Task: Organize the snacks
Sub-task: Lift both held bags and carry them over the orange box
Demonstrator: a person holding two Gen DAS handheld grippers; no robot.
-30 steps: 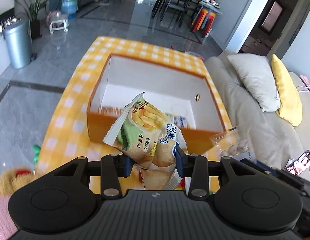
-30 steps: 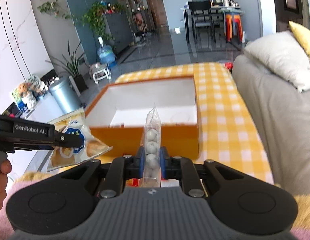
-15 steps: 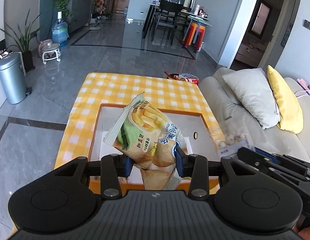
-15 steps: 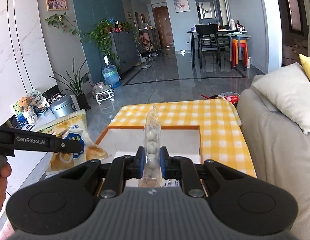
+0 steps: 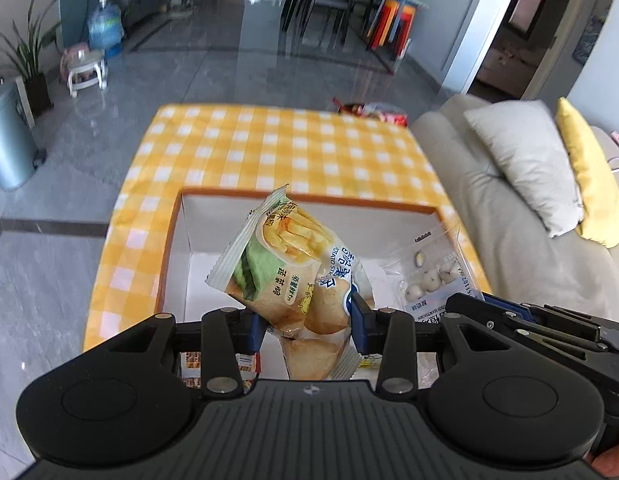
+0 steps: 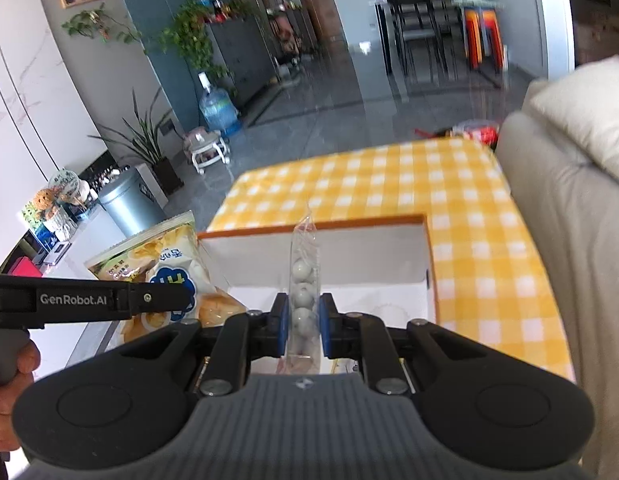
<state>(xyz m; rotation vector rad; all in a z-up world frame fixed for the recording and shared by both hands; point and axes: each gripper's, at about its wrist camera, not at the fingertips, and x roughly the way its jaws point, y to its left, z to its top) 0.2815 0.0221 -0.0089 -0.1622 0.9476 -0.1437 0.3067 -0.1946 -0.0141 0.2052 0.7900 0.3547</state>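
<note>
My left gripper [image 5: 307, 326] is shut on a yellow-green potato stick snack bag [image 5: 285, 264] and holds it above the open orange box with white inside [image 5: 177, 248]. My right gripper [image 6: 303, 324] is shut on a clear bag of white balls [image 6: 303, 280], also over the box [image 6: 427, 252]. The clear bag shows to the right in the left wrist view [image 5: 429, 276]. The snack bag [image 6: 165, 268] and left gripper show to the left in the right wrist view. Small packets [image 5: 191, 364] lie on the box floor under the left gripper.
The box stands on a table with a yellow checked cloth [image 5: 277, 148]. A grey sofa with pillows [image 5: 525, 168] runs along the right. A metal bin [image 5: 7, 140], plants and a water bottle stand on the floor at left. Red snack packs [image 5: 369, 110] lie beyond the table's far edge.
Both grippers have moved forward and over the box with their bags still held. The view first tilted up, then dropped back toward the box interior.
</note>
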